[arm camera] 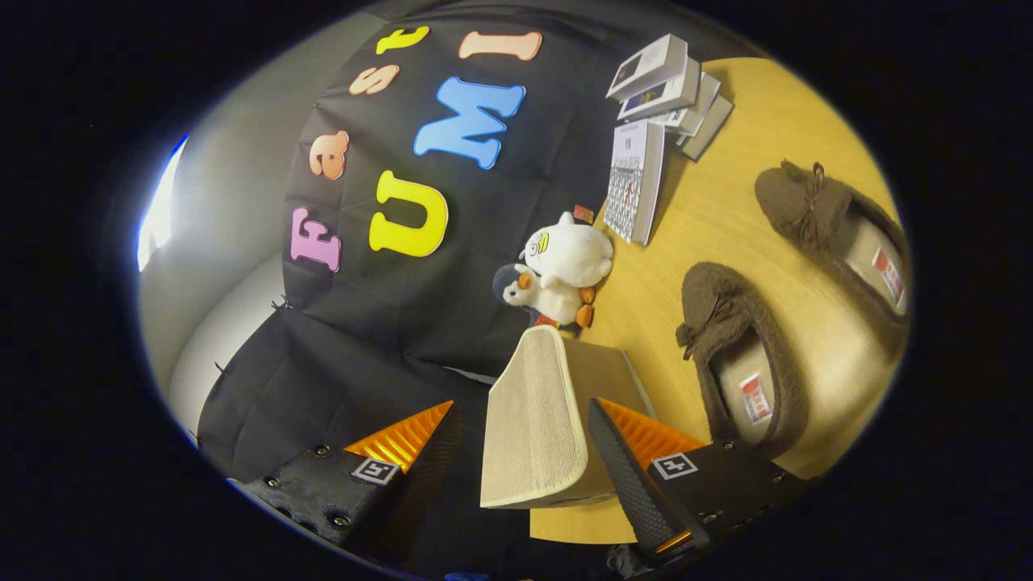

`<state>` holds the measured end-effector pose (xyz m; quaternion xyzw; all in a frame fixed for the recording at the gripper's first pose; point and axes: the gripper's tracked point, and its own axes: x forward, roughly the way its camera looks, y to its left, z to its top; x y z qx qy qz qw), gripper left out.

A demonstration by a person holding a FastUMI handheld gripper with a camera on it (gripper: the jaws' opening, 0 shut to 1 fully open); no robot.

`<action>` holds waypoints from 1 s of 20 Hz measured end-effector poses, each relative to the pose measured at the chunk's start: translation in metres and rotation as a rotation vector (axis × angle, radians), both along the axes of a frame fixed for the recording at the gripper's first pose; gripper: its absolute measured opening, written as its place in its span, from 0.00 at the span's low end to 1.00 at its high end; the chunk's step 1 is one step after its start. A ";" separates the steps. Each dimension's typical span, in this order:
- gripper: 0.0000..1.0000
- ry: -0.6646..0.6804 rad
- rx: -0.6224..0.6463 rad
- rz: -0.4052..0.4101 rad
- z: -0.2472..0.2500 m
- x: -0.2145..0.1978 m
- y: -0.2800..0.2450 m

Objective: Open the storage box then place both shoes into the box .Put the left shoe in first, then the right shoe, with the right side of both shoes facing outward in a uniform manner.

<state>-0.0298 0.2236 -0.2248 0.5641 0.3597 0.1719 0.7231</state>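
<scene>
The beige woven storage box [601,367] stands on the wooden table [726,202]. Its cream-trimmed lid [533,428] is tilted up on edge between my fingers. My gripper [523,406] is open: the right finger [625,468] sits close against the lid and the left finger [411,452] stands well clear of it. Two brown fuzzy slippers with bows lie on the table beyond the right finger. The nearer shoe [738,363] is beside the box and the farther shoe [839,234] lies past it. Both have their openings facing up, showing red-and-white labels.
Two plush toys [561,270] sit just beyond the box against the black cloth wall. A desk calendar [637,181] and a stack of small boxes [670,89] stand farther along the table's back edge.
</scene>
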 end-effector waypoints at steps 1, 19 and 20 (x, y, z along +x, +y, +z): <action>0.97 0.017 0.012 0.009 -0.005 -0.002 0.005; 0.32 0.203 0.185 0.154 -0.041 -0.018 0.058; 0.31 0.189 0.172 0.177 -0.040 -0.019 0.058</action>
